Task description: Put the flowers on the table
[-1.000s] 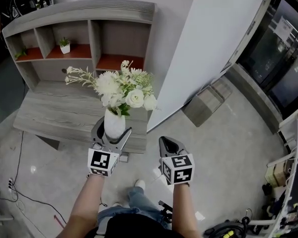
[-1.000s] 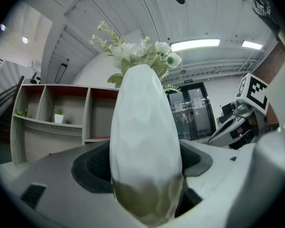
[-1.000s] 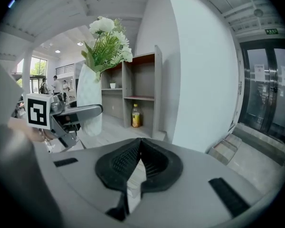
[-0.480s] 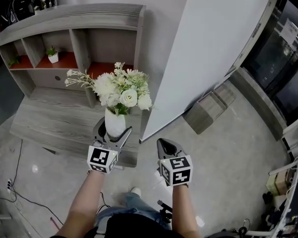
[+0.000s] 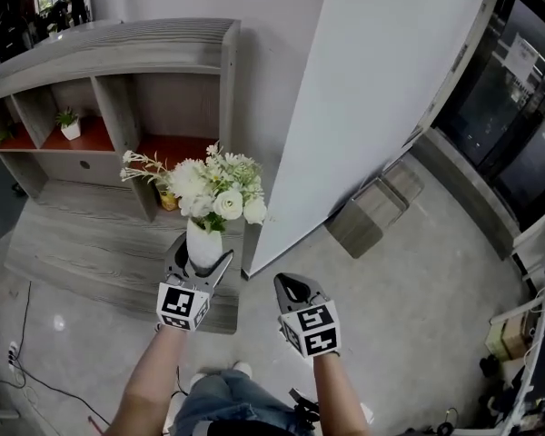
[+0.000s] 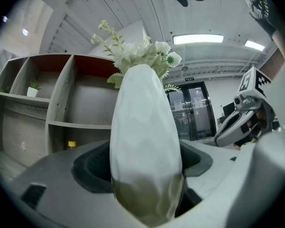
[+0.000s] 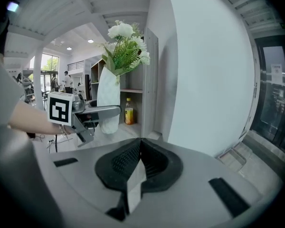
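Grey wooden shelf unit beside white wall, glossy floor.

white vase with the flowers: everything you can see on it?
The vase is white, tall and egg-like, narrowing to the neck, with a faintly faceted surface that looks like matte ceramic. It stands upright and holds white flowers with green leaves. The left gripper is closed on its lower body, a pad on either side. It is over the near right end of the grey wood table; whether its base touches the top cannot be told.
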The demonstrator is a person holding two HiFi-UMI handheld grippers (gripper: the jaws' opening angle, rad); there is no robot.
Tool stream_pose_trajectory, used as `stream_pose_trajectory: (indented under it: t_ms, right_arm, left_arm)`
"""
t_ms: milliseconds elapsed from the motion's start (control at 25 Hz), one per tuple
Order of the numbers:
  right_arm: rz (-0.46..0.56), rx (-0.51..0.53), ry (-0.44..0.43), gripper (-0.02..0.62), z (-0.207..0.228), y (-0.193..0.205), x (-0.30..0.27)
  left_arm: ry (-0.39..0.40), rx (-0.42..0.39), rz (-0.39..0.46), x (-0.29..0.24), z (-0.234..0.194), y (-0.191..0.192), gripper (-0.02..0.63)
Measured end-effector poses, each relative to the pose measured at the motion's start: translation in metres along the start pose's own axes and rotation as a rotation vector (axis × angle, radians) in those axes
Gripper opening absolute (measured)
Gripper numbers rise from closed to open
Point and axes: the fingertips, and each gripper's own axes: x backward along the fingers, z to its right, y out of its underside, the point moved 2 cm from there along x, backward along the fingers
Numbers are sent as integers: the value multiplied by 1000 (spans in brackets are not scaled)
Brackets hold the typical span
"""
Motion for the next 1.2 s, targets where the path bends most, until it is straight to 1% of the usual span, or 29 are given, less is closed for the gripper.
stream_pose_trajectory:
  t_ms: [120,320,480,720,1040,1200]
  right_arm:
    - [-5,13,0,15,5,2,-8]
    - [-6,-11,7,15,7,5,-24]
    - [-29,-32,5,15,1,16,-35]
    - [-65,-43,-9,16,-7,36,-45]
    - [-103,-75,-10,15,-8,59,-45]
    - [-116,-73,-16,15,-12,69,-41]
  left_arm:
    - [10,1,7,-5,-5,7,394]
    - [39,9,1,-16,-15,29,394]
    - [55,16,-10,-28,-20,50,394]
    - [56,40,-40,-43,-19,84,394]
    - [36,81,-71,-49,-17,120,394]
    - [29,89,-95,-47,-11,136,394]
